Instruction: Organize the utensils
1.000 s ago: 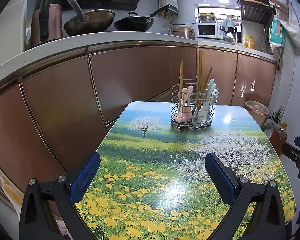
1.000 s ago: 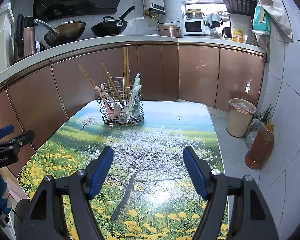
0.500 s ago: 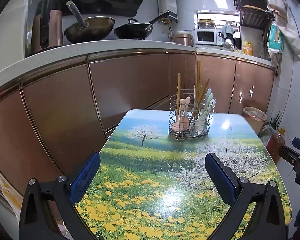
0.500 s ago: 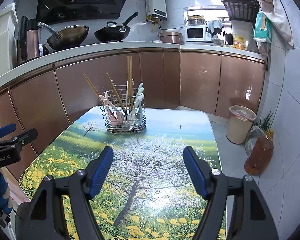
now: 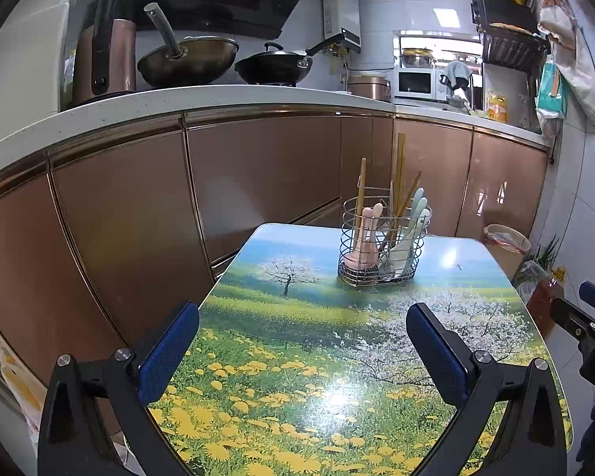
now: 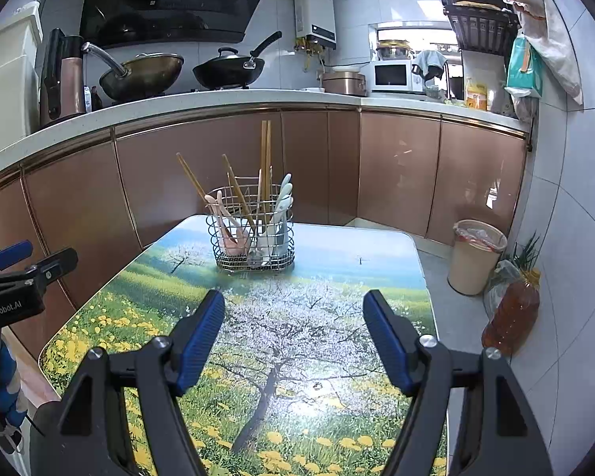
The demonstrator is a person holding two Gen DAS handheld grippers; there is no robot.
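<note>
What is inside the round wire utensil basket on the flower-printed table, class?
The round wire utensil basket holds long wooden chopsticks, pink plastic spoons and pale white-green plastic spoons, all standing handle-up. The basket's floor and any small items lying there are hidden by the spoon bowls.

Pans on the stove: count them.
2. A brass-coloured wok on the left and a black lidded wok to its right, both on the counter.
</note>
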